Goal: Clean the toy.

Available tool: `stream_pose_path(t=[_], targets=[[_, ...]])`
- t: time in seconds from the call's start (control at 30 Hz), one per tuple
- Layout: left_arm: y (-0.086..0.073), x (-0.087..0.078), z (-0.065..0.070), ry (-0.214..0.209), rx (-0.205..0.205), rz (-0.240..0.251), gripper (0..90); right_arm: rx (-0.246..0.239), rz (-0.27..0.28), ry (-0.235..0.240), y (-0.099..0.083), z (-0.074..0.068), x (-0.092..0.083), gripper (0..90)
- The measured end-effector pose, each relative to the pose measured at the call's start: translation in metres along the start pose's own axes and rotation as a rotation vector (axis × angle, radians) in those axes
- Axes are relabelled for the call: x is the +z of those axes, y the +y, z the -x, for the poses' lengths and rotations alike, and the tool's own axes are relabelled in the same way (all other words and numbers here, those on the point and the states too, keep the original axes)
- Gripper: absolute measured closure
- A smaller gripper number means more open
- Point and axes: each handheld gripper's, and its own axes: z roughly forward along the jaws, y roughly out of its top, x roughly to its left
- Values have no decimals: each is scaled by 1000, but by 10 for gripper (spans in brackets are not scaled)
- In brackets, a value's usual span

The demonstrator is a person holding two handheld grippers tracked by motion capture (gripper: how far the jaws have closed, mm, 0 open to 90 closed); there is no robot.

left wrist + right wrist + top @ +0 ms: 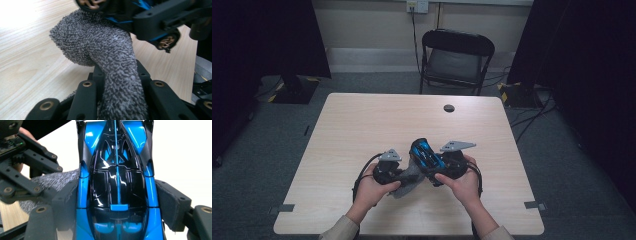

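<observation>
The blue and black toy car (426,154) sits low in the middle of the high view, its long axis running from lower right up to upper left, gripped across its sides by the right claw (435,167). The left claw (404,176) is clamped tight on a grey cloth (100,52) that touches the car's underside. Both hands hover over the near half of the surface (362,120), wrists angled inward, with bare room beyond and to each side.
</observation>
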Motion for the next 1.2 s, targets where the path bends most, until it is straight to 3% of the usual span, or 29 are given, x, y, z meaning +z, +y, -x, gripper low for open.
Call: stream_pose_path(t=[0.37,0.8,1.03,1.13,1.2], targets=[[1,5,10,-42,37,-21,704,17,20,-16,6,1,4,264],[3,14,22,-50,93,-54,704,7,11,-41,11,2,4,264],[1,19,28,-87,119,-81,704,22,19,-47,15,5,3,264],[0,19,27,-87,112,-96,703,27,25,-49,17,7,1,264],[-1,15,23,-59,101,-100,701,28,32,-43,16,8,-1,264]])
